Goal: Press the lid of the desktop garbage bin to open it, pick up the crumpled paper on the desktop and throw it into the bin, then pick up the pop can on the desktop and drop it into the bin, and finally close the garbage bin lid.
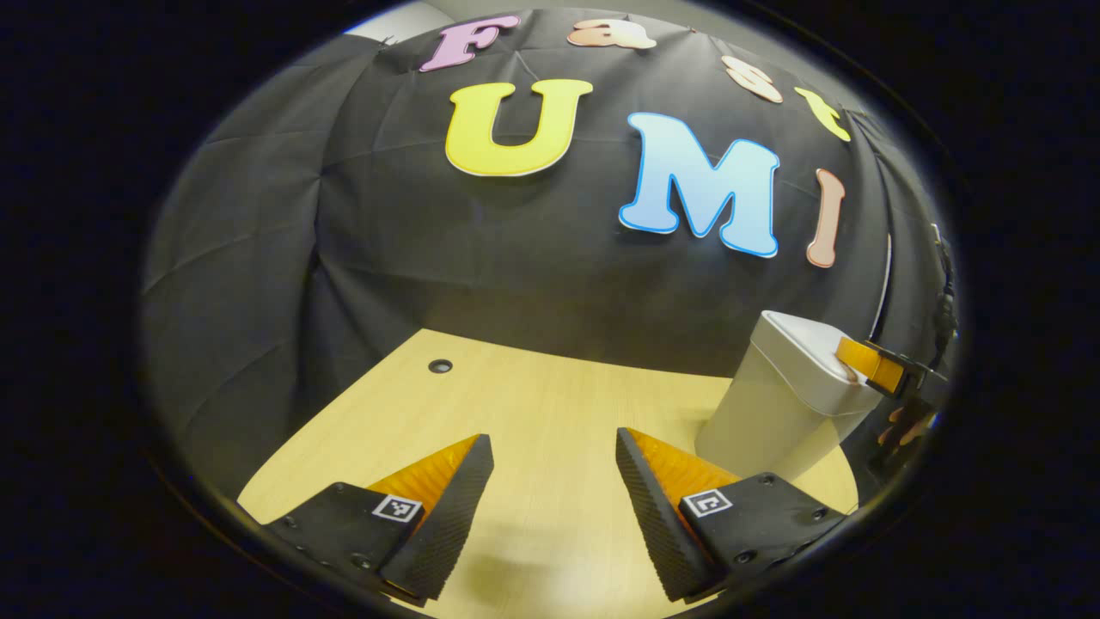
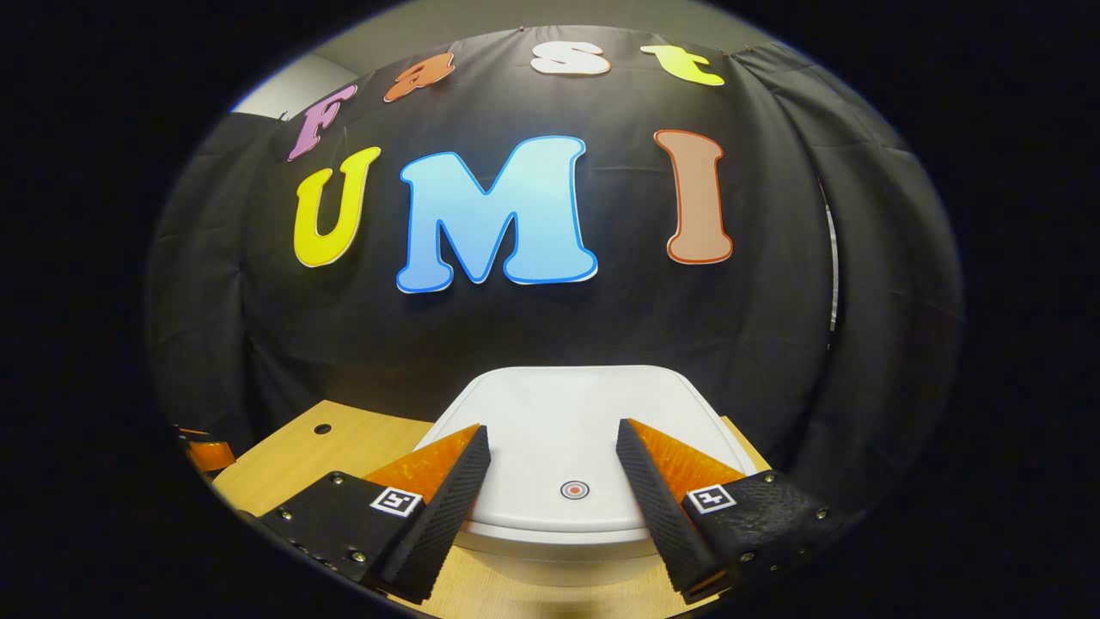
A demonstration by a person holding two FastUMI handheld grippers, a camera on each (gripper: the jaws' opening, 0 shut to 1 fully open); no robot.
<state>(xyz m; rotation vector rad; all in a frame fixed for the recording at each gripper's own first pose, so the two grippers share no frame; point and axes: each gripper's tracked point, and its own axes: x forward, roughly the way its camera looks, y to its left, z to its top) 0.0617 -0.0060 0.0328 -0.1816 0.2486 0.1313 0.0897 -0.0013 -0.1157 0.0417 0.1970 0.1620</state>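
We hold right claw (image 2: 553, 481) wide open, empty, over bin (image 2: 559, 413) lid to press; left claw (image 1: 554, 490) open, empty nearby.

Each claw (image 1: 554, 481) bears ribbed wedge fingers, square markers

bin (image 2: 567, 447) base cut off (lower edge)

Wooden table (image 1: 533, 404) (light-toned) bears white bin (image 1: 773, 413).
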